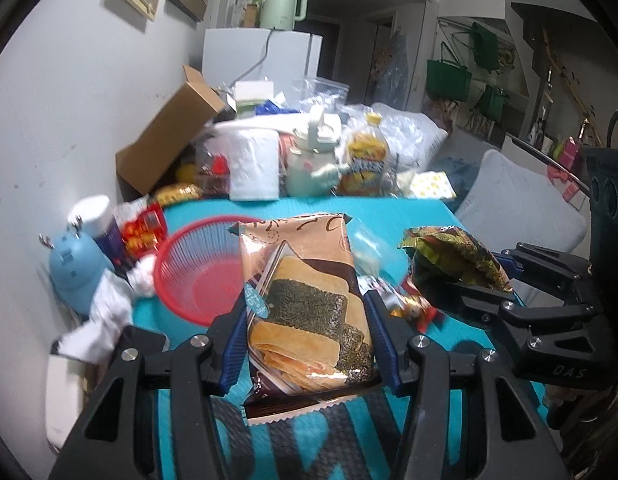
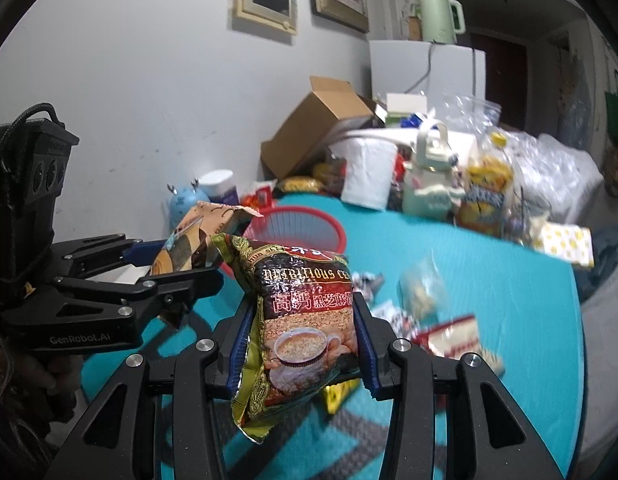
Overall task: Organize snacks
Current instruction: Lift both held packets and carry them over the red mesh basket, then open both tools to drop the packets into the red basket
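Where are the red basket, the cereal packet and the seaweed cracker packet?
red basket [image 1: 197, 276], left wrist view, on its bare bottom.
cereal packet [image 2: 305, 320], right wrist view, on its printed front.
seaweed cracker packet [image 1: 305, 300], left wrist view, on its front picture.

Each of your wrist cameras looks forward and downward along its own tool, close above the tabletop [image 1: 389, 208]. Both views share the red basket [image 2: 305, 224] and the far clutter.

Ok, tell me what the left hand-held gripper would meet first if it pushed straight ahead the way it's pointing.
Probably the red basket. The left hand-held gripper, shut on the seaweed cracker pack, points down toward the teal table, and the basket sits just ahead, slightly left. Depth is unclear; it might meet the table first.
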Tool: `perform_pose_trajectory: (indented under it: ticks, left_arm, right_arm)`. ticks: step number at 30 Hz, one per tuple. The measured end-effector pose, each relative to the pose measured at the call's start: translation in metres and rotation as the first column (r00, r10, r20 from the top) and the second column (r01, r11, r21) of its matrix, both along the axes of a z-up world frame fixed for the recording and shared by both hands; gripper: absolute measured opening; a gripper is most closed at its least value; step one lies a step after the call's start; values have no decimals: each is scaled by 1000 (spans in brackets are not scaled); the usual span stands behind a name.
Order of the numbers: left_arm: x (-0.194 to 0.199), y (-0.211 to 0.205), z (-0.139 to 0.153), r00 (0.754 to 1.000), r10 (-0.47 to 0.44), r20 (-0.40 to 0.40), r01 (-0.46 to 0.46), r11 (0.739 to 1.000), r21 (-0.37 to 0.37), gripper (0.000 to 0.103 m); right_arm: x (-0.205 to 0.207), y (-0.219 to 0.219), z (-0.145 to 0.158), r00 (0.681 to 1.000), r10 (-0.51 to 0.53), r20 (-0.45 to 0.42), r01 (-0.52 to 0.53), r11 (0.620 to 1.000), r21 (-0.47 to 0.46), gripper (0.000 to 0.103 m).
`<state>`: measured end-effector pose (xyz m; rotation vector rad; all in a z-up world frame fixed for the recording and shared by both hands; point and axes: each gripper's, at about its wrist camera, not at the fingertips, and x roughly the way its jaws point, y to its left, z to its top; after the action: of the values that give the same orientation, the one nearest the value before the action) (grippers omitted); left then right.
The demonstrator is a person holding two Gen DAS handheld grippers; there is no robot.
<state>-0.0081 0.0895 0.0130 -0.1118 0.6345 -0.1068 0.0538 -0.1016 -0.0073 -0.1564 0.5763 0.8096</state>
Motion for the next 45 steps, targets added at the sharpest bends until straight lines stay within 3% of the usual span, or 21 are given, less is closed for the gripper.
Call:
perform_pose_trajectory:
  ticks: [17,32,45]
  left_arm:
    - [75,56,5,994,101,44,-106,986,125,53]
    - [134,86,-40,985,156,-68,-145,979,143,53]
    - [156,92,-73,970,182,-162,-158,976,149,53]
  right_arm:
    - [80,75,11,995,84,45,-84,996,-10,44]
    - [145,130,-35,992,118,-38,-122,987,-109,44]
    - [165,145,-64,988,109,-109,-126,978,-168,44]
